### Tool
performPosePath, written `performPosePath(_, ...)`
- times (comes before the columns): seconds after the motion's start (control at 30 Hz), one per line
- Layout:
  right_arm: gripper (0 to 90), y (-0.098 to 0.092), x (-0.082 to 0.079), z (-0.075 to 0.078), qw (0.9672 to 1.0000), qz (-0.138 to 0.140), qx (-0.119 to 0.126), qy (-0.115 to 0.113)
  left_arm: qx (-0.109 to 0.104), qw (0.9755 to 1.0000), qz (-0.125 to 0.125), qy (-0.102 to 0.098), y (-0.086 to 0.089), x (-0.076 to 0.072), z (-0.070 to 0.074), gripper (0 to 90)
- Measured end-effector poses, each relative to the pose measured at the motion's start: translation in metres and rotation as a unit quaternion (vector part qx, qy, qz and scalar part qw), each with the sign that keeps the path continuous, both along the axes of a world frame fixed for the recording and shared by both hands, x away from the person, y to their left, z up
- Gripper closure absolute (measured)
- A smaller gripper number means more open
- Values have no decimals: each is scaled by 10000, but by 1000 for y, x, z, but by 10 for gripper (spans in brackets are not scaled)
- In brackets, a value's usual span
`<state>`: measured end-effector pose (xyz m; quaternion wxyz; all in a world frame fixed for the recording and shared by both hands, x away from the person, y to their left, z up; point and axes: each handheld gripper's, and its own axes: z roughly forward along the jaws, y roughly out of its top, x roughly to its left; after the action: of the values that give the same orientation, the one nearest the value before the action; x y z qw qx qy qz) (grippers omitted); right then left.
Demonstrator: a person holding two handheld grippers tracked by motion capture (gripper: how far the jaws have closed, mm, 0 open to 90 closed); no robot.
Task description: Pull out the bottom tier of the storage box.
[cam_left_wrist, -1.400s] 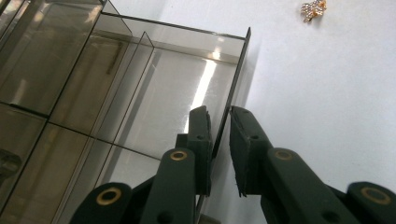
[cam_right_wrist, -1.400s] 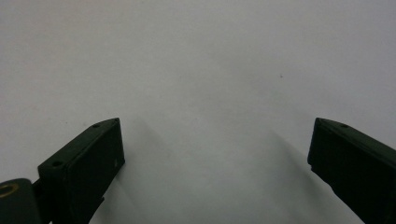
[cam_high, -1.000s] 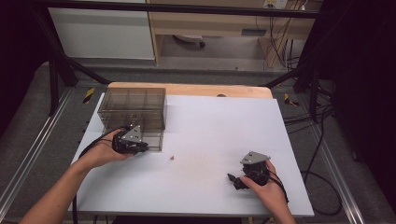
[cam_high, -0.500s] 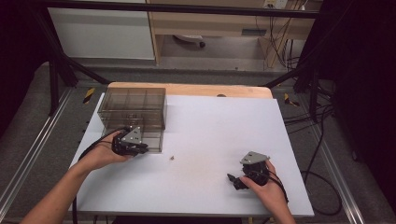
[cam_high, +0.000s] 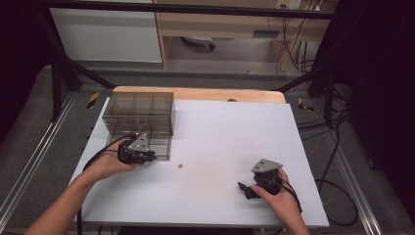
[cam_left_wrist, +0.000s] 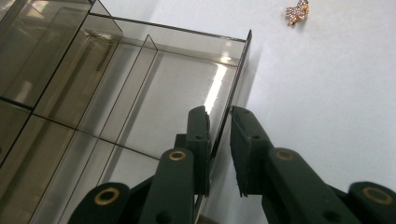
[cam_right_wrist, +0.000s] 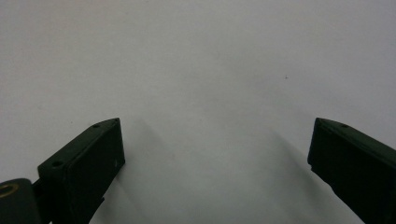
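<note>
The left tongs are standing around the front wall of a drawer. One jaw is inside the drawer and one is outside. They are close together, but there is a thin gap on the outer side, so they are not really pinching the wall. The drawer is sticking out of a box at the back left of the worktop.

The right tongs are wide apart with nothing in them. They are sitting low over the bare worktop, well apart from the box.

To do this step well, the person should probably squeeze the wall gently and slide the drawer straight, not crooked, so it does not jam.

The box and drawer are smoky see-through plastic, hard and shiny, with thin straight walls making square spaces. The worktop is white and smooth. A tiny gold, sparkly charm is lying on it near the drawer.
</note>
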<state>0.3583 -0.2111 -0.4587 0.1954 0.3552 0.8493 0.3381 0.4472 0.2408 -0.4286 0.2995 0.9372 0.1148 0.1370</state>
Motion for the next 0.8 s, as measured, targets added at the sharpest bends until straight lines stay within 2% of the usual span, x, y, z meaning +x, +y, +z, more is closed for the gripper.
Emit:
performPosePath(0.27,40,-1,0,0,10000,10,1,4,-7,10000,34,14,-1,-2,0,778)
performPosePath(0.47,39,0,0,0,10000,14,-6,-1,-113,9999,50,32,0,-2,-1,778)
performPosePath(0.63,39,0,0,0,10000,23,-6,-4,-135,9998,100,-88,0,-6,-2,766)
performPosePath(0.67,39,0,0,0,10000,20,-13,0,-147,9998,93,-138,0,-7,-2,742)
performPosePath(0.7,39,0,-1,0,10000,26,-14,-9,-170,9996,110,-180,1,-7,-3,679)
performPosePath(0.73,39,0,-1,0,10000,26,-14,-9,-203,9994,165,-228,2,-8,-3,679)
performPosePath(0.8,39,0,-1,1,10000,27,-17,-13,-308,9985,323,-325,5,-10,-2,605)
